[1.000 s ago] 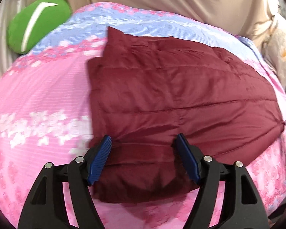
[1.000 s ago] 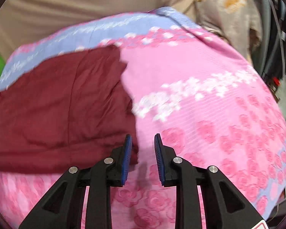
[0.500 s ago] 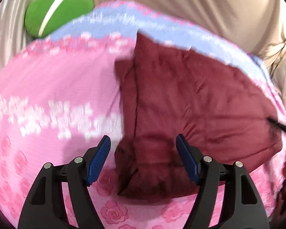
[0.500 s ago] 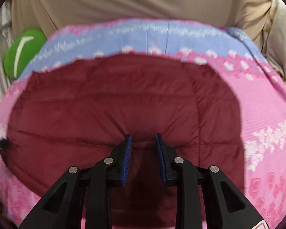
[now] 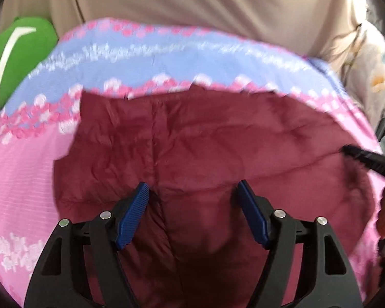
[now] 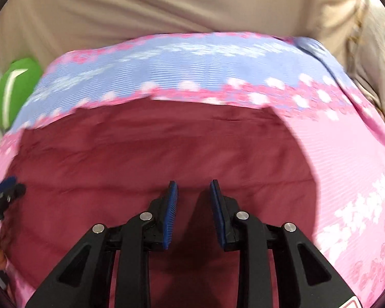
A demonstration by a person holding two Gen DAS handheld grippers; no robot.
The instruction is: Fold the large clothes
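A dark red quilted garment [image 5: 205,138] lies folded flat on a pink and blue flowered bedspread [image 5: 20,179]. My left gripper [image 5: 193,192] hangs over its near left part, jaws wide open and empty. My right gripper [image 6: 193,190] is over the garment [image 6: 146,148] near its middle, jaws a small way apart with nothing between them. The right gripper's tip shows at the right edge of the left wrist view [image 5: 356,154]. The left gripper's tip shows at the left edge of the right wrist view [image 6: 5,190].
A green cushion [image 5: 15,59] lies at the far left of the bed, also in the right wrist view [image 6: 12,89]. A beige curtain [image 5: 205,2] hangs behind the bed. A pale flowered cloth [image 5: 372,82] is at the far right.
Both grippers have swung in over the garment's middle from its sides. The right gripper came from the bare bedspread at the right. The garment has not visibly changed shape.
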